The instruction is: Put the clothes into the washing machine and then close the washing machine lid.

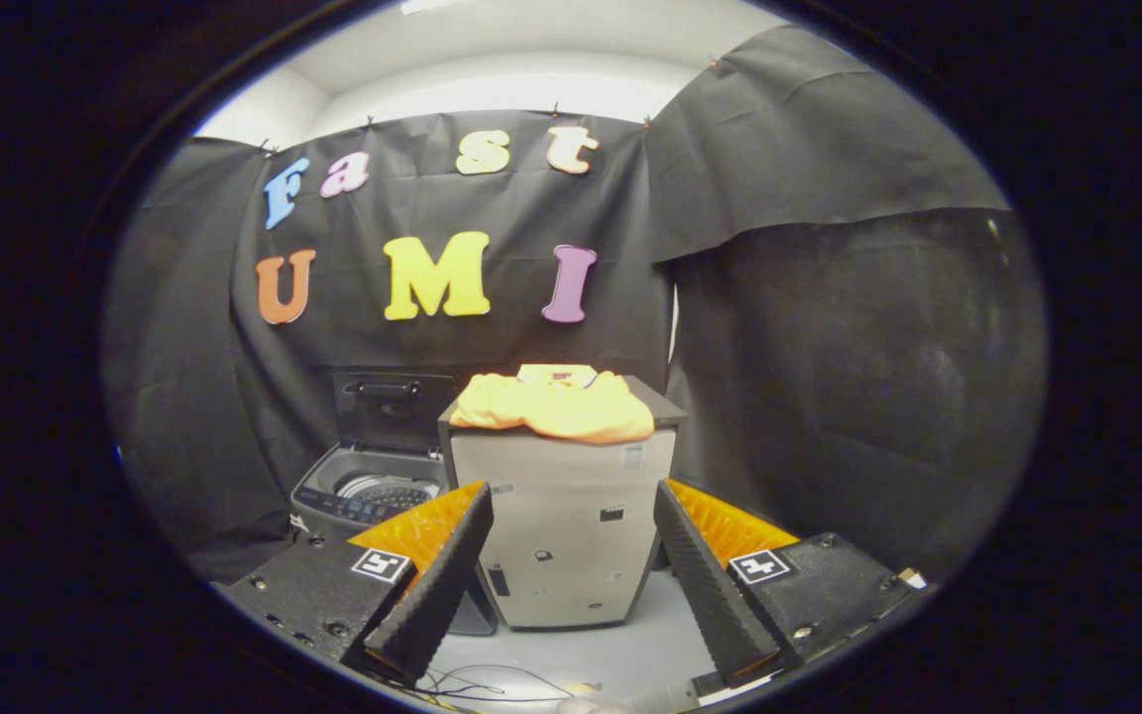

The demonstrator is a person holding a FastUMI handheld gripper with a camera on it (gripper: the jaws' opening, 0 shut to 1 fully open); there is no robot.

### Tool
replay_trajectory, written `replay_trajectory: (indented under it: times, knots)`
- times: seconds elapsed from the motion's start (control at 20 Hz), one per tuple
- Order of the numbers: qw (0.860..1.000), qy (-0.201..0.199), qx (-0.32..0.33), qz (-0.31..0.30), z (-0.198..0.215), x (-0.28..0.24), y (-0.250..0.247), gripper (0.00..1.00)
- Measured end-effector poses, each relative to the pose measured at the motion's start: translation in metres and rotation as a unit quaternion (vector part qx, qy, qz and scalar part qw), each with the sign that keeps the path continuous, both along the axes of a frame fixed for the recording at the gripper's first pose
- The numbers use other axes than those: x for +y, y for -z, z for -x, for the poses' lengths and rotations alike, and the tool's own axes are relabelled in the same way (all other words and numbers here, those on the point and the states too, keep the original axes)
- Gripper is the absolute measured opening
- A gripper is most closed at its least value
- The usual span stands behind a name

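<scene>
Your fingers (571, 570) are spread wide, holding nothing. Beyond them the yellow clothes (556, 405) sit heaped on a pale cabinet (563, 526), easy to grab. Washing machine (368, 493) is beyond-left, lid (391, 409) propped open for loading.

Soft matt cloth clothes (556, 405)

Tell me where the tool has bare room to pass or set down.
The open tool has bare floor before the cabinet. The washing machine, lid up, gapes left of it. The yellow clothes crowd the cabinet top; wires clutter the floor by the left finger.
</scene>
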State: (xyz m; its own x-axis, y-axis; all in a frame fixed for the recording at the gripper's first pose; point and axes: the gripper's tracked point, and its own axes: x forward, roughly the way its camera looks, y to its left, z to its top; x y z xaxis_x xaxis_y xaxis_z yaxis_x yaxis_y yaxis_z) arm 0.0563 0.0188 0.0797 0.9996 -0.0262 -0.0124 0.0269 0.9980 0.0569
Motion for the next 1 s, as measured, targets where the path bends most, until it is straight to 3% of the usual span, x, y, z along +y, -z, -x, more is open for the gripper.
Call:
replay_trajectory:
  times: [0.15,0.5,0.75,1.0]
  knots:
    - [1.0,-0.002,-0.001,-0.011,-0.035,-0.004,-0.039,1.0]
    - [0.999,-0.022,-0.029,0.025,-0.143,-0.002,-0.129,1.0]
    - [0.998,-0.046,-0.017,0.032,-0.237,0.006,-0.163,1.0]
    - [0.997,-0.052,0.038,0.032,-0.32,0.016,-0.163,1.0]
